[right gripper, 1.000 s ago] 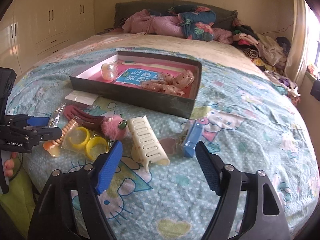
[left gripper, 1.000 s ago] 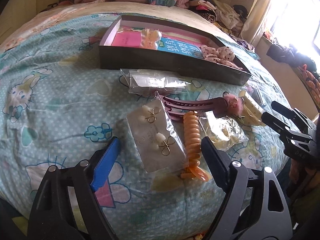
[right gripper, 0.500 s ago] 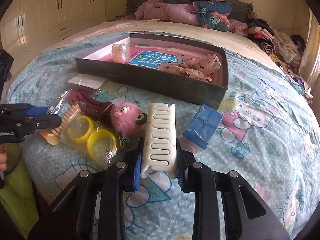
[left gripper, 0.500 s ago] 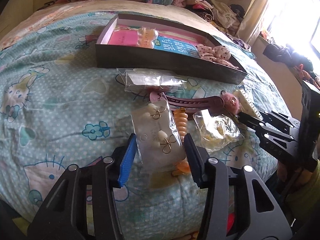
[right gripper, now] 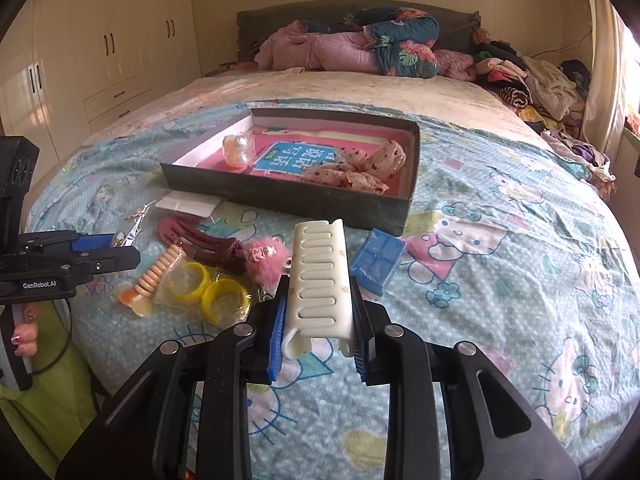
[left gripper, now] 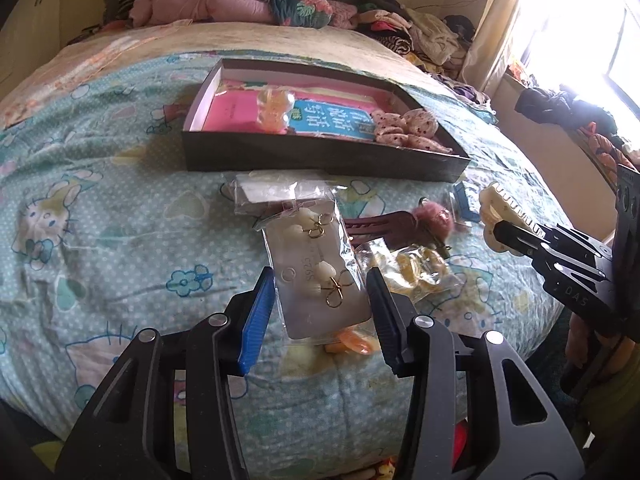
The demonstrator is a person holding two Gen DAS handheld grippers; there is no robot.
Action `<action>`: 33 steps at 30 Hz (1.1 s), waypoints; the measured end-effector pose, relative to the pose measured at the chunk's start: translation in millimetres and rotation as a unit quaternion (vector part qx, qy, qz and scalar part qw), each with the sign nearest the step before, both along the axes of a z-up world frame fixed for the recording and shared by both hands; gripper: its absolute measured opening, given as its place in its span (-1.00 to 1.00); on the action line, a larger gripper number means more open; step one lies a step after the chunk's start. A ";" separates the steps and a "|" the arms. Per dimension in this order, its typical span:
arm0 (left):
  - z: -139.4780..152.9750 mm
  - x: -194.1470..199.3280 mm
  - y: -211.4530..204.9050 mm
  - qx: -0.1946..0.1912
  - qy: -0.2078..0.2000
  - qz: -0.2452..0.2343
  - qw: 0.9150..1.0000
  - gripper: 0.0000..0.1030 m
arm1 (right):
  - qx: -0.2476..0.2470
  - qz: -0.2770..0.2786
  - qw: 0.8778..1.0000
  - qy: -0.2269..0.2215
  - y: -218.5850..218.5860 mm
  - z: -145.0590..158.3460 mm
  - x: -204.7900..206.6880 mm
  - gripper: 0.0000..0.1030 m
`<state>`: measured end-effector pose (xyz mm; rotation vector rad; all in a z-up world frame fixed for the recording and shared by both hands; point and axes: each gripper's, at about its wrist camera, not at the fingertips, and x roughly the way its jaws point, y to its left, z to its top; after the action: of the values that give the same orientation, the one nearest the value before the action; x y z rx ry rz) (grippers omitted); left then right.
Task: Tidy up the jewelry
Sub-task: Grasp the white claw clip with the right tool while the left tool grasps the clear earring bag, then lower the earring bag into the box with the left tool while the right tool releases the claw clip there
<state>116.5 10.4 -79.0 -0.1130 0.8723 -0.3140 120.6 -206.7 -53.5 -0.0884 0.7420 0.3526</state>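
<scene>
My left gripper [left gripper: 318, 294] is shut on a clear packet of gold-and-white earrings [left gripper: 316, 272] and holds it lifted above the bed. My right gripper [right gripper: 318, 308] is shut on a large cream hair claw clip [right gripper: 320, 284], raised off the bedspread; it also shows in the left wrist view [left gripper: 506, 214]. A dark open box [right gripper: 296, 200] with a pink lining holds pearl-like beads [right gripper: 238, 150] and a spotted scrunchie [right gripper: 360, 170]. It lies beyond both grippers.
On the bedspread lie a maroon hair clip [right gripper: 204, 240], a pink pompom charm [right gripper: 266, 260], an orange coil hair tie [right gripper: 154, 276], bagged yellow rings [right gripper: 208, 290], a blue box [right gripper: 378, 260] and a white packet [right gripper: 188, 204]. Clothes [right gripper: 532, 76] pile at the far right.
Both grippers closed from wide open onto their items. The left has lifted the earring packet off the bed and the right has lifted the cream claw clip.
</scene>
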 end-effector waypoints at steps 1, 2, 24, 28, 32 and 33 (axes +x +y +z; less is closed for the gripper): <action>2.6 0.0 -1.8 0.001 -0.004 -0.002 1.000 -0.26 | 0.001 -0.001 1.000 -0.002 -0.5 2.3 -0.2 -0.50; 4.2 0.4 -3.2 0.001 -0.006 -0.004 1.000 -0.26 | 0.001 -0.003 1.000 -0.004 -1.5 5.1 -1.2 -0.49; 44.7 29.6 -28.1 0.008 -0.058 -0.032 0.998 -0.26 | 0.006 -0.016 0.999 -0.036 -6.5 43.4 3.0 -0.49; 50.4 37.4 -30.1 0.010 -0.068 -0.032 0.997 -0.26 | 0.005 -0.017 0.999 -0.043 -6.0 50.6 10.9 -0.49; 53.6 46.8 -30.4 0.008 -0.071 -0.030 0.997 -0.26 | 0.004 -0.020 0.998 -0.052 -6.3 56.9 21.0 -0.49; 54.6 49.3 -30.6 0.007 -0.072 -0.029 0.997 -0.26 | 0.004 -0.021 0.998 -0.053 -6.0 57.9 22.8 -0.49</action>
<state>165.7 -20.2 -24.4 -0.0517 0.7357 -0.3660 143.4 -212.7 4.3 -0.0831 0.6358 0.3082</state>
